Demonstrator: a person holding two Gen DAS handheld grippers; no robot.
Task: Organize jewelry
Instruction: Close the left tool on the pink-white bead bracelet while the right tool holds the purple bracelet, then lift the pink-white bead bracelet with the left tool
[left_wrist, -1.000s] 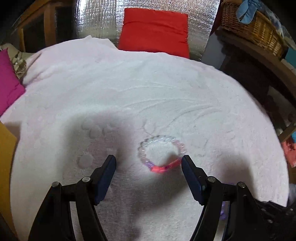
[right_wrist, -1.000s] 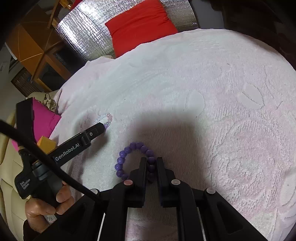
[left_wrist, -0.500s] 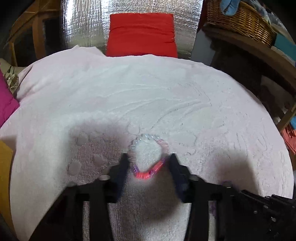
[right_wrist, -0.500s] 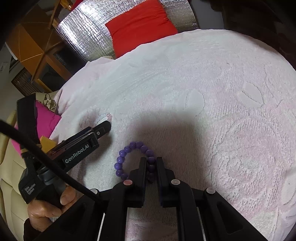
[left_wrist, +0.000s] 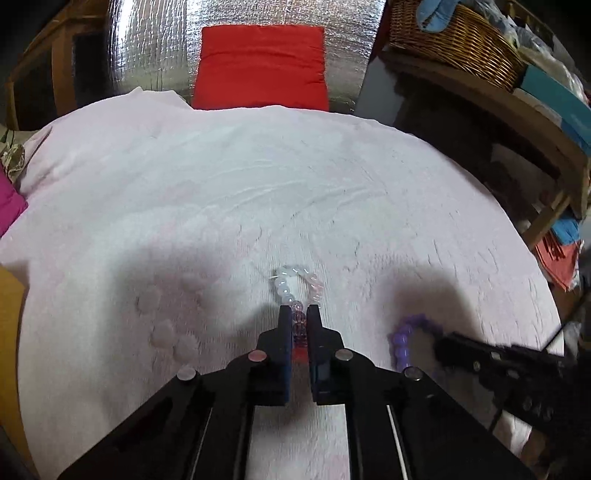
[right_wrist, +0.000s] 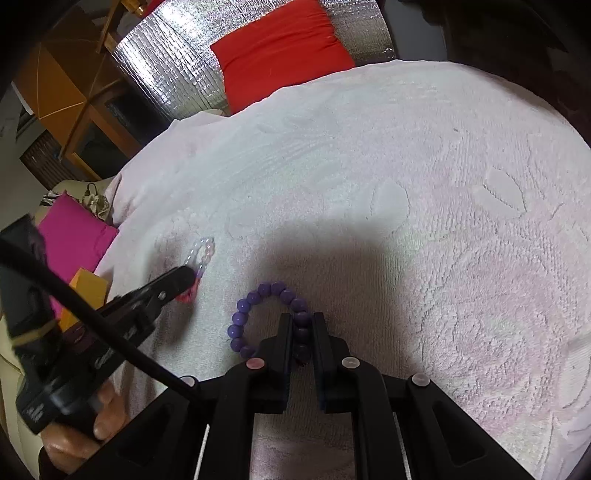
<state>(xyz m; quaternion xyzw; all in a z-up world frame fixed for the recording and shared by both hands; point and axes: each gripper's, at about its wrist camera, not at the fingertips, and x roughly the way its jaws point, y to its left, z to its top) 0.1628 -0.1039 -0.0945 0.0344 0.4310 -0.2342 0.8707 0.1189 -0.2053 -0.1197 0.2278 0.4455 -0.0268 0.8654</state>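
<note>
Two beaded bracelets are lying on a pale pink textured towel (right_wrist: 424, 229) that is covering a round surface. The left gripper (left_wrist: 299, 314) is pinching the pink-and-purple end of the pastel bracelet of clear, white and pink beads (left_wrist: 295, 291), its jaws closed on the beads while the far loop is resting on the towel. The right gripper (right_wrist: 302, 323) is clamping one side of the round purple bead bracelet (right_wrist: 258, 317), whose arc is curving out to the left of the fingers on the towel. Both bracelets are sitting near each other, apart. Beyond the towel, a red cushion (left_wrist: 260, 68) is leaning against a silver quilted foil panel (left_wrist: 147, 44), and a woven wicker basket (left_wrist: 454, 37) is sitting on a wooden shelf at the right.
</note>
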